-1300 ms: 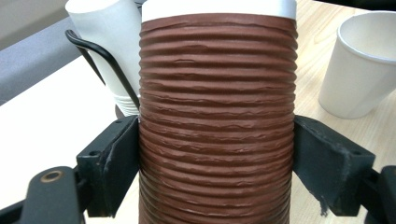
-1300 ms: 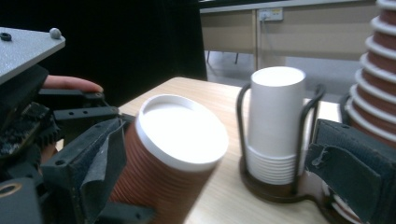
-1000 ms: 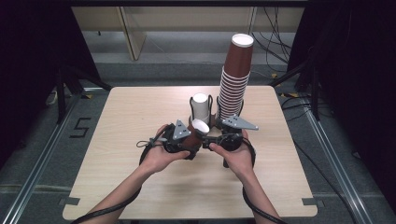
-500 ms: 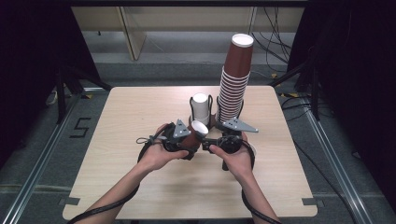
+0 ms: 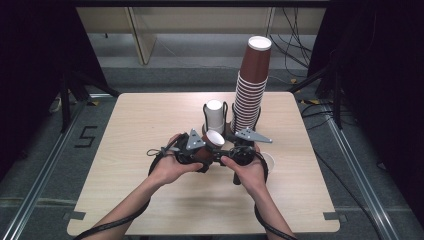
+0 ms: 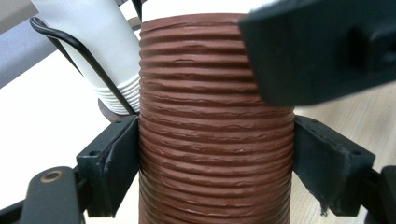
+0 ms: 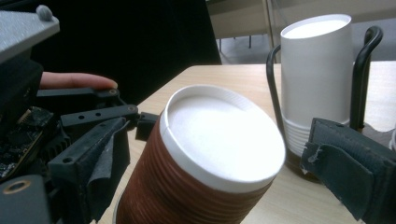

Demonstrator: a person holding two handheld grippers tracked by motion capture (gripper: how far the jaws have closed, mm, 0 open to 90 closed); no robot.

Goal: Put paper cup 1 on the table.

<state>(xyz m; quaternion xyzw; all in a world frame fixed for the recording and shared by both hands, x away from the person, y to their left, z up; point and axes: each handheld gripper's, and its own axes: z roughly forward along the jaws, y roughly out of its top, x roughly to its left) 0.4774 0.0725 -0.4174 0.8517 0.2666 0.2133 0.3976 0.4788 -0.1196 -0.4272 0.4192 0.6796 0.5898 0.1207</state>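
Brown ribbed cup (image 6: pixel 215 126), white base (image 7: pixel 223 135), upside-down

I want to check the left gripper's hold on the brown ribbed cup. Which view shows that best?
The left gripper view: both jaws press the brown ribbed cup's sides. The right gripper view shows its white base and one left jaw; the high view shows it small between the hands.
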